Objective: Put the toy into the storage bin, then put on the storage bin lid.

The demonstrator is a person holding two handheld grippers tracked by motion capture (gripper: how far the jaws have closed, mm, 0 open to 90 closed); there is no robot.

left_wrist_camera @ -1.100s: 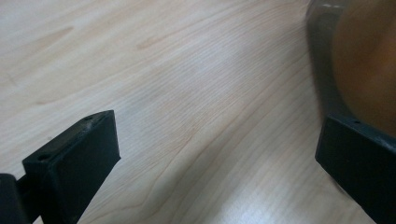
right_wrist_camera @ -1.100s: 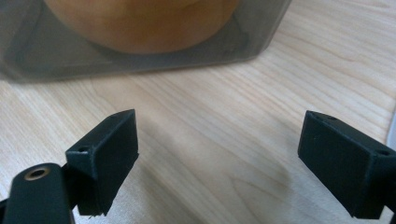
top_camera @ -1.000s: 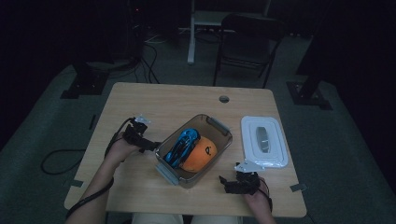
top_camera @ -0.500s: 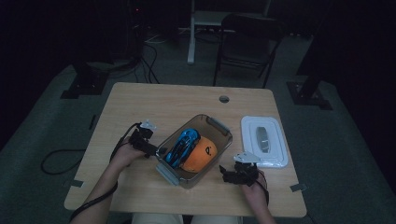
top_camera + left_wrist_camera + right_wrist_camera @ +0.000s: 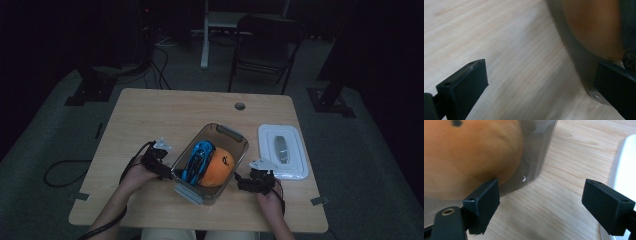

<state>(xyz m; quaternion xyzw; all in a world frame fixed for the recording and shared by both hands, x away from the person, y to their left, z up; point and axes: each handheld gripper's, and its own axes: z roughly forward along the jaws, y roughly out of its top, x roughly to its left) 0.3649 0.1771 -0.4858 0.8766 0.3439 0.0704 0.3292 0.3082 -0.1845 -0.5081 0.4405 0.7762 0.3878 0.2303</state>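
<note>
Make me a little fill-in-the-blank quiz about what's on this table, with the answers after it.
1. The clear bin holds a blue toy and a soft ____ toy.
2. The white lid lies on the table to the bin's ____.
3. The jaws of the left gripper and the right gripper are both ____.

Answers: orange; right; open
</note>
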